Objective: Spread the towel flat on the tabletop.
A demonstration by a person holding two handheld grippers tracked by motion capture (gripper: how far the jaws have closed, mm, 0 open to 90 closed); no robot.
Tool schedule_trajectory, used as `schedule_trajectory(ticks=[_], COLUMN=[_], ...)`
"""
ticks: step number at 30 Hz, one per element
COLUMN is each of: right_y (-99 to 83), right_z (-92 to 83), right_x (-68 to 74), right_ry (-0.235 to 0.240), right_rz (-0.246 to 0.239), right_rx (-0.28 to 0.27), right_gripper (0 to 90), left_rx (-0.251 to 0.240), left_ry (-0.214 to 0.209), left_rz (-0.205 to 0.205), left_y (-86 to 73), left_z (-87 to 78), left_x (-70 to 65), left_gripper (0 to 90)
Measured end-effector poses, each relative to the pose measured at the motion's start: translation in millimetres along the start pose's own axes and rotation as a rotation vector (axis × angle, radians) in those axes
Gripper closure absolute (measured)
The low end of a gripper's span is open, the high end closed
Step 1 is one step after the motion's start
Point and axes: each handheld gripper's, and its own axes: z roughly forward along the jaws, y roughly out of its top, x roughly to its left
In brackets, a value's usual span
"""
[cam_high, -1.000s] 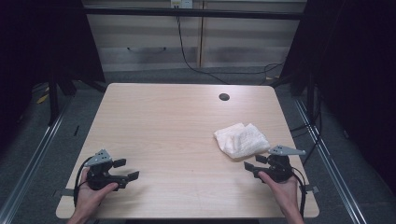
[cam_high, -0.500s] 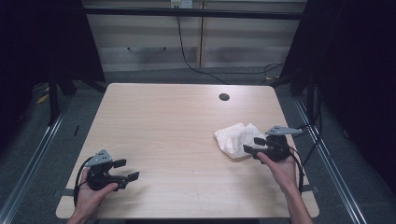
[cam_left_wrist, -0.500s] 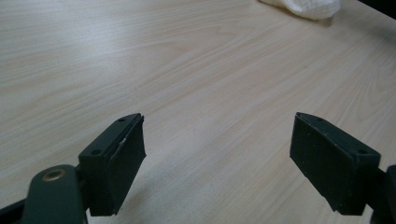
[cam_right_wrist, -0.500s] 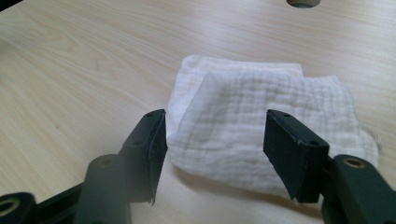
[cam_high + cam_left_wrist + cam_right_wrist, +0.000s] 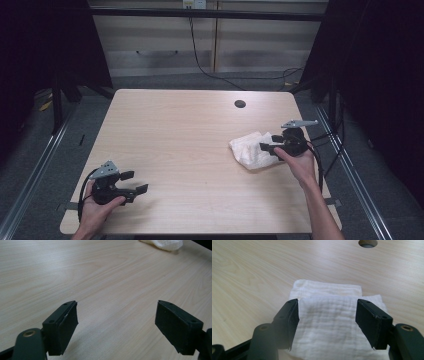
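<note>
Right gripper view: cloth [image 5: 332, 322] beneath claw [image 5: 327, 320]

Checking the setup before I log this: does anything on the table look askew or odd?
Only the white cloth: it lies loosely folded, layers offset, edges not lined up. The right gripper hangs open over it. Nothing spilled or damaged on the table.

No legible text, label or sign anywhere.
</note>
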Motion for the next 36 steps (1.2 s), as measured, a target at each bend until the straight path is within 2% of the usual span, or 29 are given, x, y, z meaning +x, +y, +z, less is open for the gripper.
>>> schedule_trajectory(ticks=[6,8,12,16,17,19,20,21,24,30,31,33,36], right_y=[-1.9,-2.7,-9.0,-14.2,-17.5,-18.7,-20.6,-21.4,-22.3,-23.5,-24.9,-25.4,-25.6], right_z=[21.4,23.6,39.7,49.4,55.2,57.6,60.8,61.4,61.4,63.0,66.4,67.6,74.2], right_x=[-9.4,-10.3,-11.8,-11.3,-10.3,-9.2,-7.1,-5.6,-1.2,10.1,18.5,22.0,40.5], right_ry=[-0.005,-0.002,-0.006,-0.01,-0.013,-0.019,-0.019,0.007,0.027,0.049,0.077,0.086,0.133], right_rz=[0.002,0.003,0.004,0.002,-0.006,-0.009,-0.014,-0.008,-0.012,-0.038,-0.036,-0.032,-0.055], right_rx=[0.07,0.076,0.121,0.157,0.185,0.198,0.212,0.189,0.183,0.175,0.155,0.15,0.142], right_gripper=[29.5,29.5,26.9,28.9,34.8,38.4,44.7,59.7,69.6,72.3,72.3,72.3,72.3], left_rx=[-0.001,0.005,-0.003,-0.005,-0.004,-0.005,-0.005,-0.006,-0.004,0.001,0.002,0.003,-0.005], left_ry=[0.0,0.002,-0.003,-0.002,-0.002,-0.004,-0.004,-0.002,-0.003,0.0,0.0,0.001,0.006], left_rz=[0.005,0.011,0.004,0.002,0.002,0.003,0.004,0.004,0.005,0.009,0.008,0.01,0.012], left_y=[0.7,0.8,0.8,0.9,0.8,0.8,0.9,0.9,0.9,1.4,1.4,1.5,1.9], left_z=[0.2,0.3,-0.2,-0.5,-0.4,-0.3,-0.4,-0.6,0.0,0.5,1.0,1.2,1.1], left_x=[-0.2,-0.1,0.0,0.5,0.3,0.1,0.0,0.0,-0.1,-0.2,-0.1,-0.1,-1.0], left_gripper=[18.1,18.1,18.1,18.1,18.1,18.1,18.2,18.1,18.2,18.2,18.2,18.2,18.8])
